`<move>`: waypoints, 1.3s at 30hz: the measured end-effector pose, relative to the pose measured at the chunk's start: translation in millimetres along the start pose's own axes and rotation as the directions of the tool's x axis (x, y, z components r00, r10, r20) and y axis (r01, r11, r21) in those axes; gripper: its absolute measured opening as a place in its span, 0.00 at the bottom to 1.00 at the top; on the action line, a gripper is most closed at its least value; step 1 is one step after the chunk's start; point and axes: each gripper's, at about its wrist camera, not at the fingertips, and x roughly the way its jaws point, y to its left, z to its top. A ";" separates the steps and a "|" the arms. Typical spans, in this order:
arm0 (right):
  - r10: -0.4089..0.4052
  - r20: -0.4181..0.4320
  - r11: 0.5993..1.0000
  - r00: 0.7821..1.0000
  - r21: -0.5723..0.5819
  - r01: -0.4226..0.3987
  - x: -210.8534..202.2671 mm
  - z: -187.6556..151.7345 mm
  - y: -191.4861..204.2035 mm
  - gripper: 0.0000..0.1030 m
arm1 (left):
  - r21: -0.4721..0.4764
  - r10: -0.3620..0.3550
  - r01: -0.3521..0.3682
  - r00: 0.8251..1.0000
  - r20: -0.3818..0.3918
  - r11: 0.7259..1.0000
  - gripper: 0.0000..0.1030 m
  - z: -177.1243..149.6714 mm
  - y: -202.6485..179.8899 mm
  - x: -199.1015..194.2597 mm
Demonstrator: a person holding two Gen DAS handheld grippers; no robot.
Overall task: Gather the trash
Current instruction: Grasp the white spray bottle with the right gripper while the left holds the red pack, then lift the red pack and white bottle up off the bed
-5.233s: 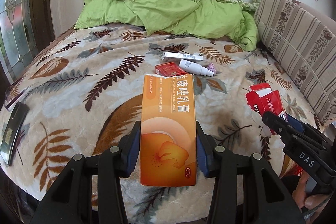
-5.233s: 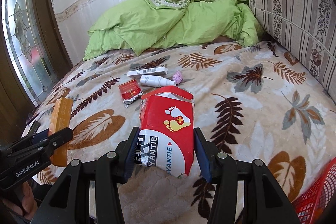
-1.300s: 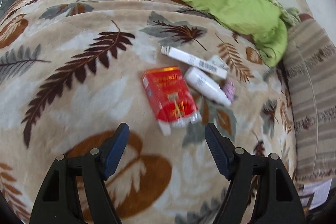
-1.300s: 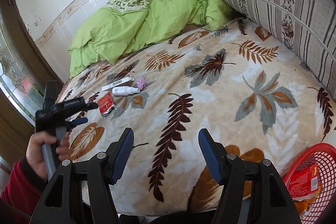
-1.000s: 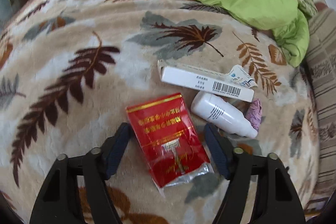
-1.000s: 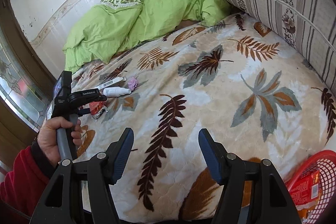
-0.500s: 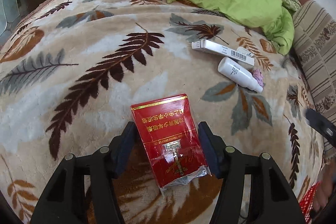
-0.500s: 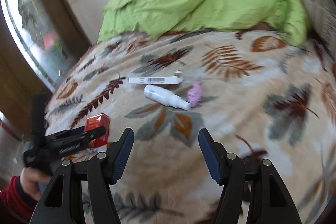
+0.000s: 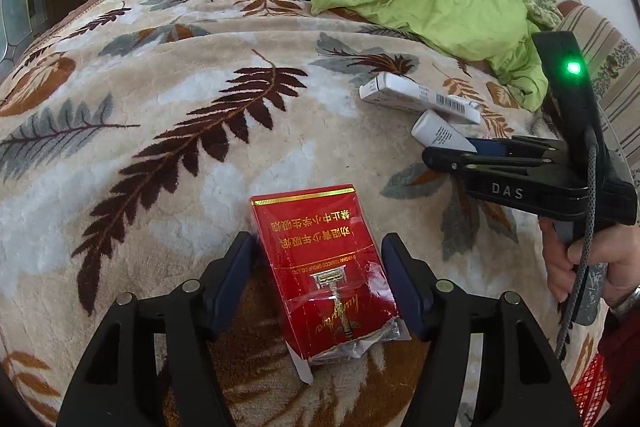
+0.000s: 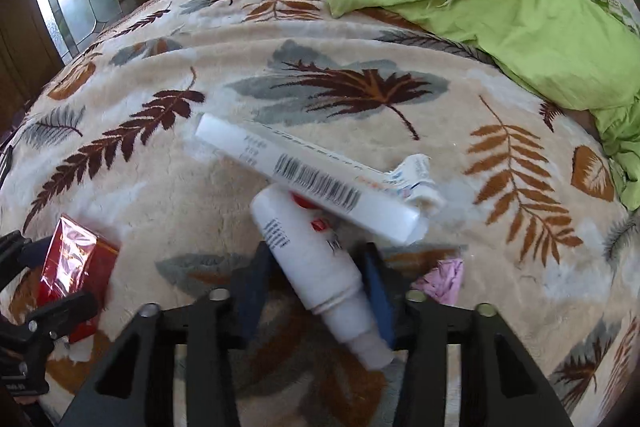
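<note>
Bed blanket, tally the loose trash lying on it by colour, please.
Red: 1, the cigarette pack.
White: 2, the long box and the bottle.
Pink: 1, the crumpled scrap.
Total: 4.

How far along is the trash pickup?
Done: cannot tell; only an edge of the red basket shows. In hand: left gripper grips the red cigarette pack; right gripper: jaws have just been closing on the white bottle. Left: white box and pink scrap on the blanket.
</note>
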 end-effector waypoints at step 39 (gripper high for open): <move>-0.081 0.282 0.869 0.956 0.489 -0.071 -194.5 -213.1 68.6 0.34 | 0.217 0.014 -0.068 0.971 0.240 0.974 0.57 -95.0 -74.9 -147.8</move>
